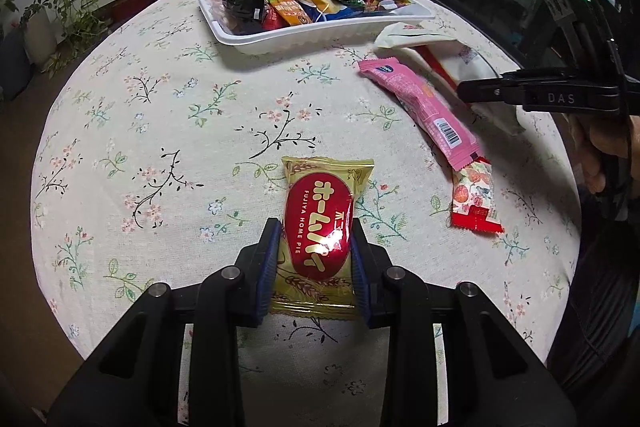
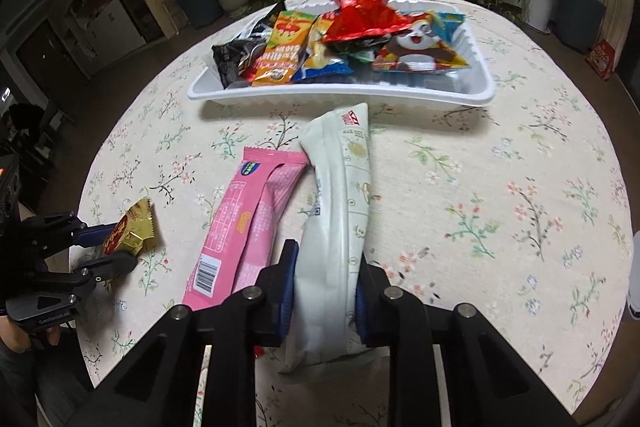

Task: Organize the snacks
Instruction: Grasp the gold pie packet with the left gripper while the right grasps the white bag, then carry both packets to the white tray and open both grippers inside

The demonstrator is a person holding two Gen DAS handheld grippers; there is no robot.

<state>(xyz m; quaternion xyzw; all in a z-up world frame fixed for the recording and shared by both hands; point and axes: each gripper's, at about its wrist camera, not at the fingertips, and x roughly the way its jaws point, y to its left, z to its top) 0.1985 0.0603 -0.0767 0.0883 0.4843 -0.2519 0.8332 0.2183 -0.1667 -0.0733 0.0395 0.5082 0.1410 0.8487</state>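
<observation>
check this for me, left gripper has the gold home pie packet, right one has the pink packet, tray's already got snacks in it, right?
One slip: the right gripper is closed on the white packet, not the pink packet, which lies loose beside it in the right wrist view. The left gripper does hold the gold packet, and the tray holds snacks.

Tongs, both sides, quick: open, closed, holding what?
Left tongs: closed on the gold pie packet.
Right tongs: closed on the white packet.
</observation>
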